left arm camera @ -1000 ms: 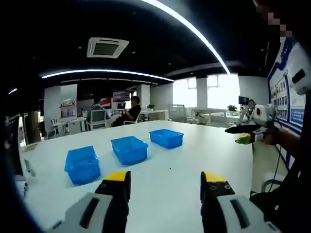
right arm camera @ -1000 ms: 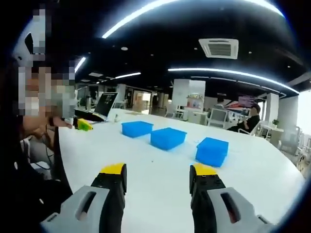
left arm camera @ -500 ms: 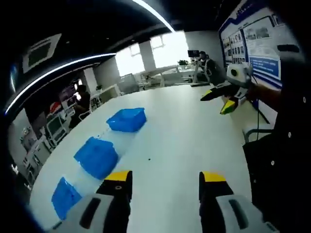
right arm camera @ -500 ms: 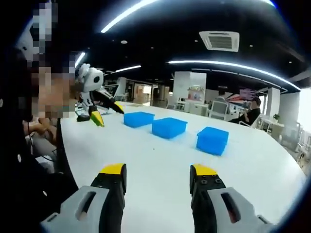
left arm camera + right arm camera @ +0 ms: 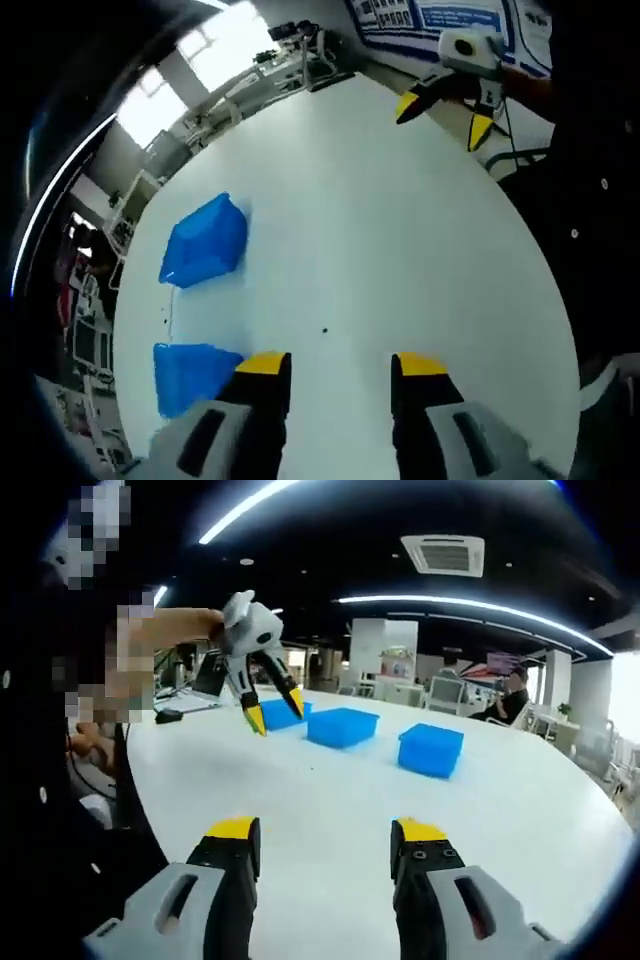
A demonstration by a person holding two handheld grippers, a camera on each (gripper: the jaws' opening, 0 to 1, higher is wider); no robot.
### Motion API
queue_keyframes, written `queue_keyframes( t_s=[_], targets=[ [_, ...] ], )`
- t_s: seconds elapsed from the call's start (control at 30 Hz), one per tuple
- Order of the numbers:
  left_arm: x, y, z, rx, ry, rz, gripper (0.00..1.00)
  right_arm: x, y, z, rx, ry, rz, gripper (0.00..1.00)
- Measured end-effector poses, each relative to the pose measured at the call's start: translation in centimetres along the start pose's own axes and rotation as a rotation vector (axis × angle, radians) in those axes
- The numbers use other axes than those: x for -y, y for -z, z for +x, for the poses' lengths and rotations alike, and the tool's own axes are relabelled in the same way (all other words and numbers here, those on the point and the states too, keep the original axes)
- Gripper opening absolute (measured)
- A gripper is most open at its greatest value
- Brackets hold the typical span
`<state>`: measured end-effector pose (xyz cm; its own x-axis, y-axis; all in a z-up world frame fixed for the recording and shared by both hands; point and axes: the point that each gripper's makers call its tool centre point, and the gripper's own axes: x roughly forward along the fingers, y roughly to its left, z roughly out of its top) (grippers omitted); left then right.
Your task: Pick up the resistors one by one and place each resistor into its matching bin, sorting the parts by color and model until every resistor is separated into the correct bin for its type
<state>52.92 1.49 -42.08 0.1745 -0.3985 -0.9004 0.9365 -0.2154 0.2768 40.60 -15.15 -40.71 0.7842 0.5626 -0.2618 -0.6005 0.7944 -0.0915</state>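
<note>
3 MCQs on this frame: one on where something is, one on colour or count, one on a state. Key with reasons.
1. Where does the left gripper appear in the right gripper view?
A. upper left, held above the table
B. lying flat on the table
C. inside a bin

2. What colour are the bins?
A. red
B. blue
C. grey

3. How do the right gripper's jaws stand?
A. shut on a resistor
B. shut and empty
C. open and empty

Key: 1 A, a hand holds it up over the white table, near the far bins. 2 B, every bin in either view is blue. 3 C, a wide gap shows bare table between the yellow tips.
</note>
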Motion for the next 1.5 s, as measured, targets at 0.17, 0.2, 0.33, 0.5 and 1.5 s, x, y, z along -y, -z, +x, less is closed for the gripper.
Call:
queue_keyframes(
  t_s=[0.17, 0.2, 0.33, 0.5, 1.5],
  targets=[
    [-0.8, -1.0, 1.9, 0.005, 0.071, 0.015, 0.34, 0.4, 0.5, -0.2, -0.008, 0.016, 0.014, 0.54],
    [-1.0, -1.1, 2.3, -0.002, 0.090, 0.040, 0.34, 0.5, 0.7, -0.2, -0.013, 0.019, 0.016, 0.54],
    [-0.8, -1.0, 3.7, -0.035, 0.159, 0.101, 0.31, 0.9, 1.2, -0.5, -0.027, 0.034, 0.025, 0.54],
    [-0.9, -0.7, 5.1, -0.060, 0.206, 0.154, 0.28, 1.2, 1.5, -0.5, -0.036, 0.048, 0.033, 0.54],
    [-1.3, 1.2, 7.1, -0.078, 0.377, -0.005, 0.07, 0.2, 2.2, 0.8, -0.089, 0.023, 0.033, 0.54]
  ],
)
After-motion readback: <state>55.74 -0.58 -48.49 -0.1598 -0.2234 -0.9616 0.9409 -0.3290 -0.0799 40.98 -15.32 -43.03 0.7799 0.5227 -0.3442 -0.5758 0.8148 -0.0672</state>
